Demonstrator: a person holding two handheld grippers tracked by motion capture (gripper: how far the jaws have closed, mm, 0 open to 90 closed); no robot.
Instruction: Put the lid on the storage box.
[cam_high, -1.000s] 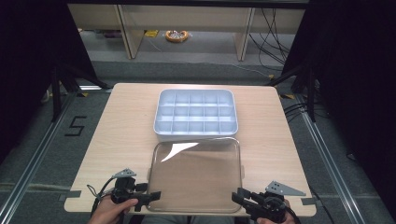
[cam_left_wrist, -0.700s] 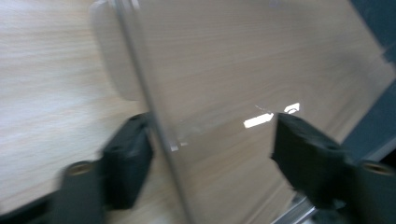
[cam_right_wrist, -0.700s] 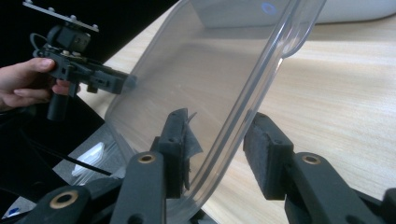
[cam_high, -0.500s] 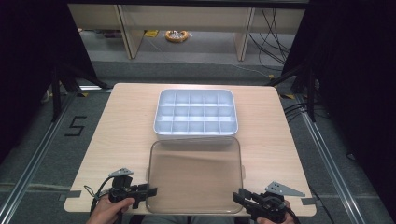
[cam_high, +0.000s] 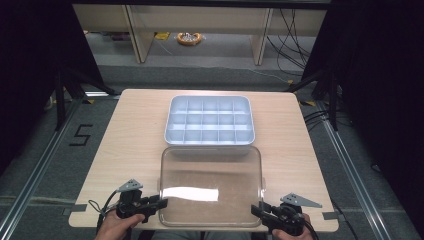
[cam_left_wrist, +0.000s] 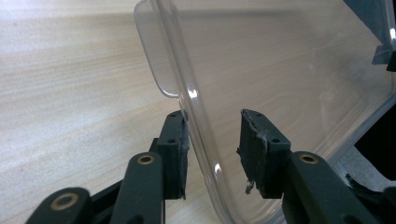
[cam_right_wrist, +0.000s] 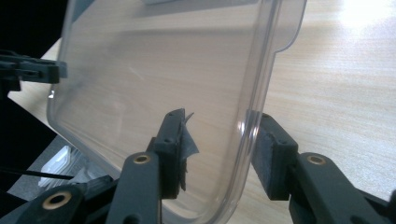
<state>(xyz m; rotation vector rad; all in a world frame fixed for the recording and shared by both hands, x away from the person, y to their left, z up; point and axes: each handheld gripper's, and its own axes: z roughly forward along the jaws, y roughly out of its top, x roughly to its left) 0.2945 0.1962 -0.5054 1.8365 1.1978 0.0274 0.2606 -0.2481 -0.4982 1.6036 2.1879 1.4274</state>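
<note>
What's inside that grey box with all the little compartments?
The compartment tray looks empty: every compartment shows bare grey bottom. Its near wall hides a sliver of the front row. The clear lid lies in front, not over it.

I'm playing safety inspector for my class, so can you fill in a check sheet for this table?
Surface: wooden table, light, bare around the work.
Job's things: clear lid at the near edge; grey compartment box behind it, open, looks empty.
Clutter: nothing seen.
Grippers: left gripper jaws have just been closing, the lid's rim between them; right gripper jaws shut on the opposite rim.
Cables: black cable loops from the left gripper; floor cables beyond.
Surroundings: yellow roll and a floor number.
</note>
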